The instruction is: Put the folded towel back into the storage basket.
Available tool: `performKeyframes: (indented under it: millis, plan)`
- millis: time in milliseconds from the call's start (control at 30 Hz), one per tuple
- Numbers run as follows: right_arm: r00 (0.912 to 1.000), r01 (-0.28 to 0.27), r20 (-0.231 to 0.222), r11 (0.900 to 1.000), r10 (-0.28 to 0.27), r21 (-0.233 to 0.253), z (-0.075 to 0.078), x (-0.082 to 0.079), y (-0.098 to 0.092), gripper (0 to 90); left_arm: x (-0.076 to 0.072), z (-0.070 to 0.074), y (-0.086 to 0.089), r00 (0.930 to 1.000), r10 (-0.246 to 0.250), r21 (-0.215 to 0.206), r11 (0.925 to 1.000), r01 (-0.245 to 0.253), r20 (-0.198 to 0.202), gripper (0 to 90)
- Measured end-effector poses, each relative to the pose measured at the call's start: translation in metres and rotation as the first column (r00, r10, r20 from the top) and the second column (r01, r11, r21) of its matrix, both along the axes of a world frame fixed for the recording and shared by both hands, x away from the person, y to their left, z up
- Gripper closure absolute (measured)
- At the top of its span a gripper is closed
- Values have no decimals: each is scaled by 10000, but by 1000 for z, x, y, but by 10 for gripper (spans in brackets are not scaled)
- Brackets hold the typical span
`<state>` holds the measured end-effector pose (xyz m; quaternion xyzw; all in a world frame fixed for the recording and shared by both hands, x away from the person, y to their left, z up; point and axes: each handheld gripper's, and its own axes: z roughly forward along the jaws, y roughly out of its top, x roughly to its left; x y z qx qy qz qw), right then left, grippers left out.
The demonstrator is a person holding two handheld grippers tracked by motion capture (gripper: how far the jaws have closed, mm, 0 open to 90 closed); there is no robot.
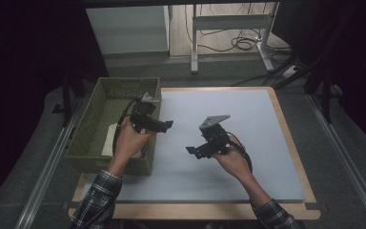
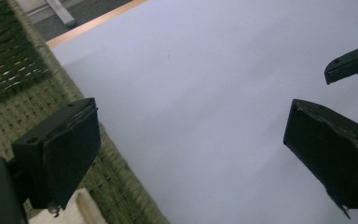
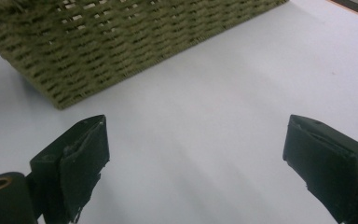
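Note:
A green woven basket (image 1: pixel 88 119) stands on the left part of a pale blue-grey mat (image 1: pixel 238 114). Something white (image 1: pixel 108 140) lies inside it, partly hidden by the left hand. My left gripper (image 1: pixel 167 125) hovers over the basket's right wall, pointing right, open and empty. In the left gripper view, the left gripper (image 2: pixel 193 121) has its jaws wide apart over the mat, with the basket (image 2: pixel 9 107) at the left. My right gripper (image 1: pixel 193 150) hangs above the mat's middle and points left. In its own view the right gripper (image 3: pixel 196 135) is open and empty, facing the basket (image 3: pixel 121 42).
The mat lies on a wooden board (image 1: pixel 291 143) whose edge frames it. Metal rails (image 1: pixel 47 167) run along both sides of the table. Behind the table are desk legs (image 1: pixel 194 43) and loose cables (image 1: pixel 243 43) on the floor. A jaw of the other gripper (image 2: pixel 352 63) pokes into the left gripper view.

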<state>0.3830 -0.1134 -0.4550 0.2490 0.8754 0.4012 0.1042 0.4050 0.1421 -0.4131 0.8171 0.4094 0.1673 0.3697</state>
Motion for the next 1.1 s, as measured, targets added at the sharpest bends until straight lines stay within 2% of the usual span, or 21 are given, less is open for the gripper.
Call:
performKeyframes:
  millis: [267, 667, 833, 933, 1100]
  plan:
    - [9996, 270, 41, 9996, -269, -90, -4, -2, -26, 71, 2, 2, -23, 9997, -232, -11, 9997, 232, 65, 40]
    - [9970, 764, 85, 9970, -765, 88, -5, -6, -65, 71, -3, 0, -65, 9956, -916, -83, 9957, 918, 176, 37]
    - [9959, 899, 91, 9959, -900, 109, -7, -10, -78, 71, -9, -10, -82, 9928, -1188, -186, 9927, 1191, 154, 37]
    - [9951, 982, 67, 9951, -982, 84, -9, -13, -86, 71, -14, -18, -90, 9910, -1332, -373, 9903, 1335, 119, 37]
    - [9938, 1113, 44, 9938, -1113, -9, -15, -17, -97, 71, -25, -35, -99, 9884, -1514, -426, 9875, 1517, 84, 37]
